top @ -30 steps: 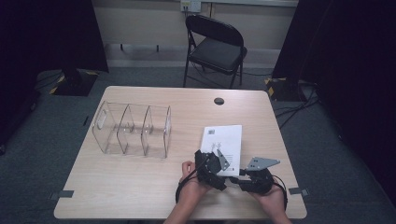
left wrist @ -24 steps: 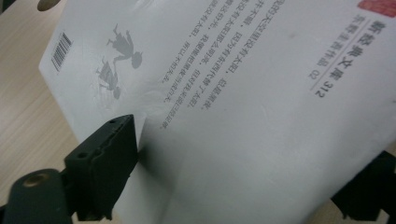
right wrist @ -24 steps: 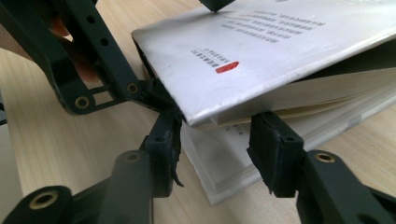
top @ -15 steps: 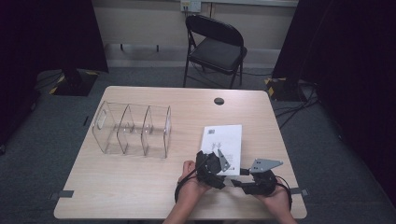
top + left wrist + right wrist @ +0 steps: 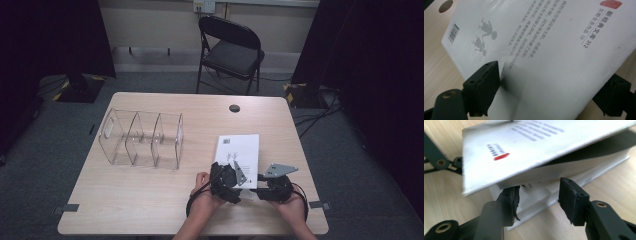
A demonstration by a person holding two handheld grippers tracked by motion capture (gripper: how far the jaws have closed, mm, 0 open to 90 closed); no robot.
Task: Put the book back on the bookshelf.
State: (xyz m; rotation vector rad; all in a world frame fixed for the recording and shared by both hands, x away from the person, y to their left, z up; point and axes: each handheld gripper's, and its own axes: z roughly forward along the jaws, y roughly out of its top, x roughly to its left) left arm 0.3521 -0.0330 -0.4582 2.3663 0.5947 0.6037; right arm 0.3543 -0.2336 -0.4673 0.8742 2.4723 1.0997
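Lifting cover visible from right gripper (image 5: 540, 196) view, jaws open at book (image 5: 544, 152) edge; left gripper (image 5: 551, 92) open astride it, possibly touching. Printed: "312", barcode.

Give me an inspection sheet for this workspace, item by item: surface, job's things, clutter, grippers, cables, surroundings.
Surface: light wooden table, with a round hole near its far edge.
Job's things: white book lying flat, its cover lifted at the near edge; clear divided organizer standing to its left.
Clutter: nothing seen.
Grippers: left gripper open, jaws straddling the book; right gripper open at the book's near edge, one jaw under the lifted cover.
Cables: black cable looping beside the left hand.
Surroundings: folding chair beyond the table; dark curtains at both sides.
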